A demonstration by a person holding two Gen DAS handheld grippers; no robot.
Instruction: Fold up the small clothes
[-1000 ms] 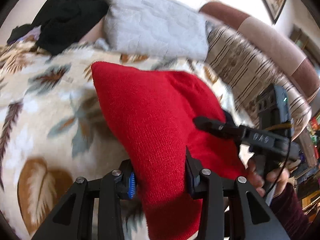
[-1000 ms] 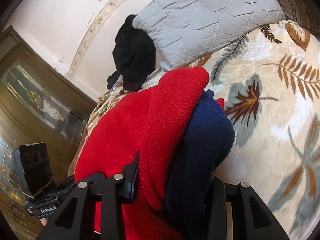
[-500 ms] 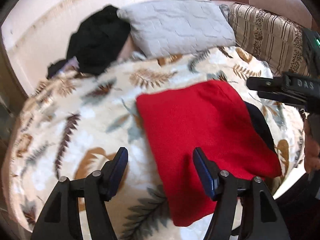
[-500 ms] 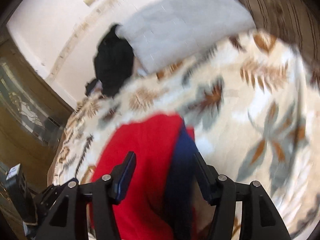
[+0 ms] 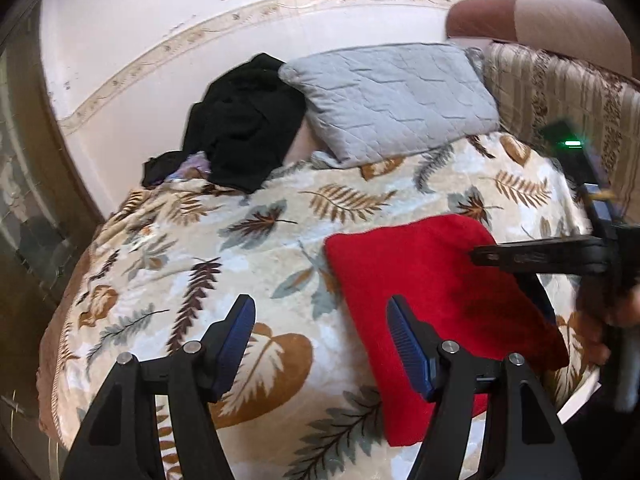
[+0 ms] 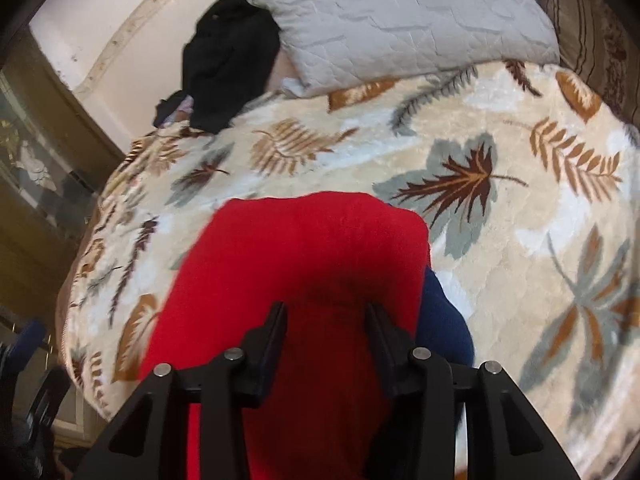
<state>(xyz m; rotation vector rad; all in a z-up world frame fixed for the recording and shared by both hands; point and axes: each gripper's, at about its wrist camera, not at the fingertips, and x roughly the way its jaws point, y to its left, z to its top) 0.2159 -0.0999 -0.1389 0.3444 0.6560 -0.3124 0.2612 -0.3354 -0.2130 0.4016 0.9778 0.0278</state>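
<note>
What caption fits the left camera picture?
Open left gripper above leaf-print blanket; folded red garment lies flat beside it.

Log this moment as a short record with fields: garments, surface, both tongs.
surface: leaf-print blanket on a bed
folded garment: red knit lying flat, navy piece showing under its edge
left tongs: open, holding nothing, beside the red knit
right tongs: open, above the red knit
unfolded pile: black clothes by the grey quilted pillow
</note>
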